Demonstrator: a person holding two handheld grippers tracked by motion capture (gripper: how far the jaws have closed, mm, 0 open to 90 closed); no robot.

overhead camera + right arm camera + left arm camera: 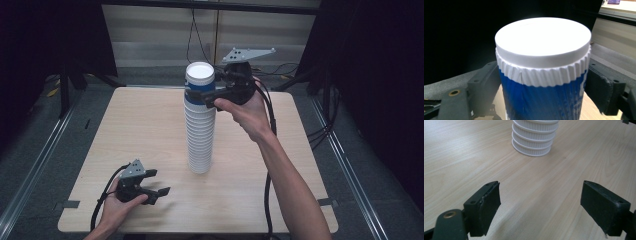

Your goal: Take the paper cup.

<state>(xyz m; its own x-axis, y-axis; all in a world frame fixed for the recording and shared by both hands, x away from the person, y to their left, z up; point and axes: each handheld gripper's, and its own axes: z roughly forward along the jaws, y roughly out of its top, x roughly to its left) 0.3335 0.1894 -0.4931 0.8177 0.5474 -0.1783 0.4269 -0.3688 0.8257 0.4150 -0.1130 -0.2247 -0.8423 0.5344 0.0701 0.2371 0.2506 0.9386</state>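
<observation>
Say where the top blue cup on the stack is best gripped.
Grip the top blue cup on its blue wall just under the pleated rim, coming level from the side as the right gripper does; the stack is tall, so pushing could probably tip it.

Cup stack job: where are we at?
Done: a tall stack of upside-down cups stands mid-table. In hand: the right tongs straddle the blue top cup; whether the pads press yet is unclear. Left: lifting it off. The left tongs rest open near the table's front edge.
</observation>
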